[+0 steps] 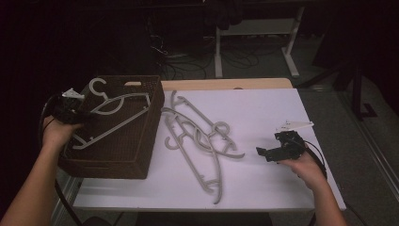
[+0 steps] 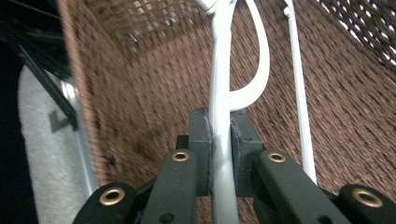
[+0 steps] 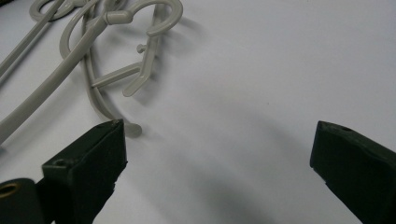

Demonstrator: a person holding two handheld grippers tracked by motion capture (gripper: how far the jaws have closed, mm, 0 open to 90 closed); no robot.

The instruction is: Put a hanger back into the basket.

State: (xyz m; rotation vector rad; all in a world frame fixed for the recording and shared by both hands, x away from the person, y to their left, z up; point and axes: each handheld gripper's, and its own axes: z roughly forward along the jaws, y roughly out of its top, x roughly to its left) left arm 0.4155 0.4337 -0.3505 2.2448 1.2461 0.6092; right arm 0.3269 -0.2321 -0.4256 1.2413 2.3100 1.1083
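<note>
High view: a pale grey hanger [image 1: 113, 115] lies tilted across the open top of a dark brown woven basket [image 1: 141, 155] at the left of the frame, its hook up near the basket's far left corner and its long bar slanting down toward the near left side. The left gripper [image 1: 70, 110], held in the person's left hand [image 1: 56, 132] at the left edge of the frame, meets this hanger at the basket's left rim. In the left gripper view the two black jaws are pressed together on a pale arm of the hanger [image 2: 222, 107], with the basket's woven inside [image 2: 154, 93] behind it. To the right of the basket, a heap of more grey hangers [image 1: 202, 139] lies tangled on the white table [image 1: 273, 113] at the middle of the frame. The right gripper [image 1: 275, 150] sits low at the right of the frame in the person's right hand [image 1: 308, 169], apart from the heap. In the right gripper view its jaws stand wide apart above bare table [image 3: 261, 84], with hooks of the heap [image 3: 140, 42] in the upper left.
</note>
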